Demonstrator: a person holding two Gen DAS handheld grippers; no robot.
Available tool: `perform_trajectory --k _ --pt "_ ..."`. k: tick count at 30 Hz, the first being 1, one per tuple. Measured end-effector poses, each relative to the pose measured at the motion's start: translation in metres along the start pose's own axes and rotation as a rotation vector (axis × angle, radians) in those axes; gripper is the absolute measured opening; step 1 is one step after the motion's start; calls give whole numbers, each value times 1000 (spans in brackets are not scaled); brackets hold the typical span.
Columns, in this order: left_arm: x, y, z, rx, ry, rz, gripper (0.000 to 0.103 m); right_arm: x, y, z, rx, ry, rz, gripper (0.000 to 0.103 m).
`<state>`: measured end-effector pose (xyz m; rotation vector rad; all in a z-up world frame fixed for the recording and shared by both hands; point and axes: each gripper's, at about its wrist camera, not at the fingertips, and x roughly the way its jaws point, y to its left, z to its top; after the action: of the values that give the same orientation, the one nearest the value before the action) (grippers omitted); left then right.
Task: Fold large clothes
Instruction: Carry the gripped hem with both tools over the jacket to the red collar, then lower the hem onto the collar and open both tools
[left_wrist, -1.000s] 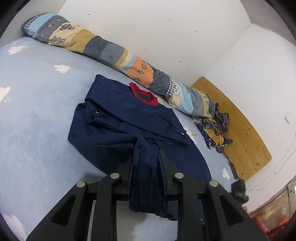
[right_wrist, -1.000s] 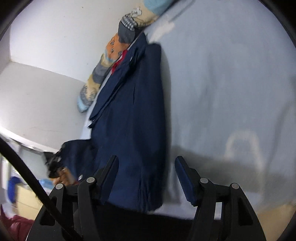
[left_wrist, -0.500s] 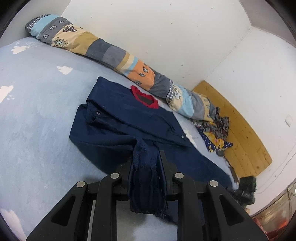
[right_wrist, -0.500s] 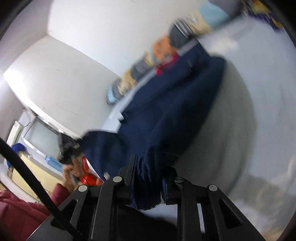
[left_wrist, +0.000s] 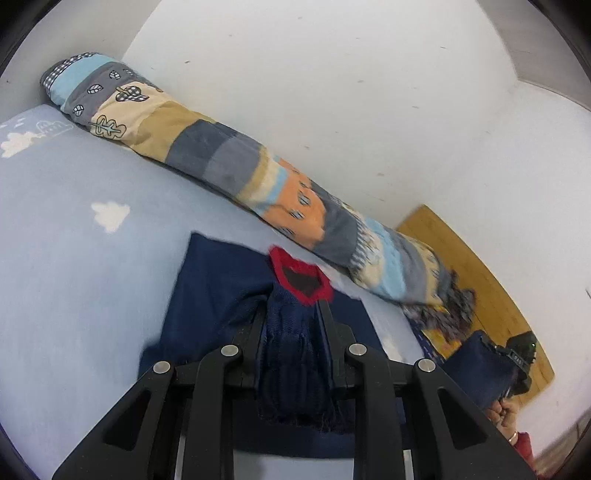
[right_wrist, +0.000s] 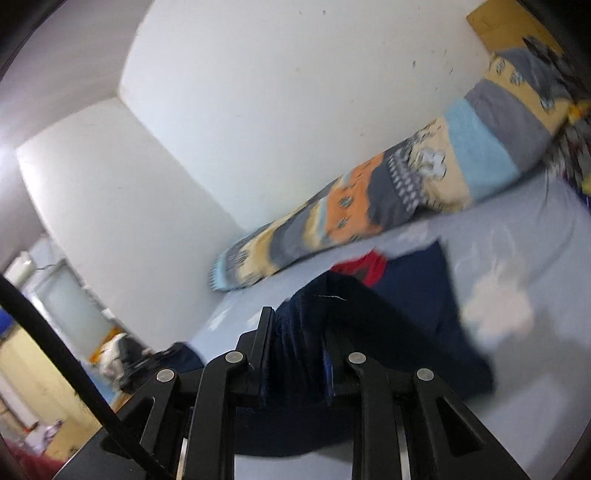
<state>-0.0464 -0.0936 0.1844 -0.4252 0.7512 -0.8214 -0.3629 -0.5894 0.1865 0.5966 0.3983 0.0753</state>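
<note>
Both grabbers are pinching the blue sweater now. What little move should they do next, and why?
Probably carry the pinched hem a bit further toward the red collar and lay it down. Both the left gripper and the right gripper are shut on the navy sweater, whose bottom edge is lifted off the light blue bedsheet and nearly over the collar, so the fold looks almost finished.

The left gripper (left_wrist: 291, 332) points toward the far wall, its fingers pinched on bunched navy cloth. The right gripper (right_wrist: 295, 339) is likewise clamped on a fold of cloth, tilted and aimed up toward the far wall.
</note>
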Motion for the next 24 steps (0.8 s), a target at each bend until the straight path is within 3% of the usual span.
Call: perform_trajectory --k 4,8,10,11,13,14,15,18,19,21,24 --pt "76 34 34 -49 49 51 23 71 -41 55 36 10 -99 23" --pt "171 75 54 -94 144 175 27 151 -96 79 93 65 -203 24" --pt "214 98 61 -173 224 244 34 194 -131 81 146 98 -272 29" --pt "235 117 60 -277 279 244 38 207 -146 78 191 113 -280 32" --pt "243 133 60 -384 262 204 52 225 -183 70 333 113 -334 77" --pt "243 140 60 -435 242 157 62 225 -196 66 392 98 -320 81" --pt "242 142 59 -454 239 122 69 224 -207 63 445 77 -294 82" --pt "228 138 61 -422 224 79 71 200 -221 62 498 35 -265 82" --pt "222 135 62 -394 214 95 74 184 -217 64 460 19 -278 82" --pt "205 130 69 -343 178 147 89 165 -210 67 387 20 -315 82" --pt "181 134 80 -361 124 138 90 146 -192 67 309 49 -295 82"
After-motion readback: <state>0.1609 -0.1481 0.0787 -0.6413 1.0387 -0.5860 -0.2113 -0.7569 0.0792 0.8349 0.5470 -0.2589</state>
